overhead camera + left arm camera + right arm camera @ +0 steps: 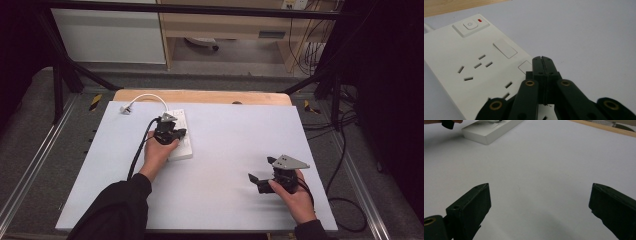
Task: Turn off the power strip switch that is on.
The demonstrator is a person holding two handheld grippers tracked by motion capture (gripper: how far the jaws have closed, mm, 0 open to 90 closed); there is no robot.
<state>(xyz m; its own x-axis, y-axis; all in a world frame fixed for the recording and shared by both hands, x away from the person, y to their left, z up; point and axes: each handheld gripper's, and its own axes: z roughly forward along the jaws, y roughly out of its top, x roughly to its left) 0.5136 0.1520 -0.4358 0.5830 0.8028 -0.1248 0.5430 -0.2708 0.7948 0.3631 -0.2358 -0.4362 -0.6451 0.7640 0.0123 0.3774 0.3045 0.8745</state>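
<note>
Power strip (181, 140) lies flat on the white surface (225, 165), left of centre and toward the far edge, with its long axis running away from the person. Its white cable (150, 97) leaves the far end and curves left to a plug (126, 108) resting on the surface near the far left corner. The left tool (170, 134) sits over the strip, held by the left hand (157, 152); its jaws are fully closed on each other with nothing between them. In the left gripper view, the closed left tool (542, 60) points down at the strip's top face (474, 67), with its tip just beside a small square button (525, 66); whether the tip touches the face cannot be determined. Farther along the strip are a rectangular cover (504, 48), a socket group (475, 67), a power switch (469, 25) and a red indicator (480, 20). The right tool (262, 175) rests low over bare surface at the near right, well apart from the strip, held by the right hand (295, 197). In the right gripper view, the right tool (540, 202) has its jaws spread wide with nothing between them, and the strip (491, 131) shows at the upper left.
</note>
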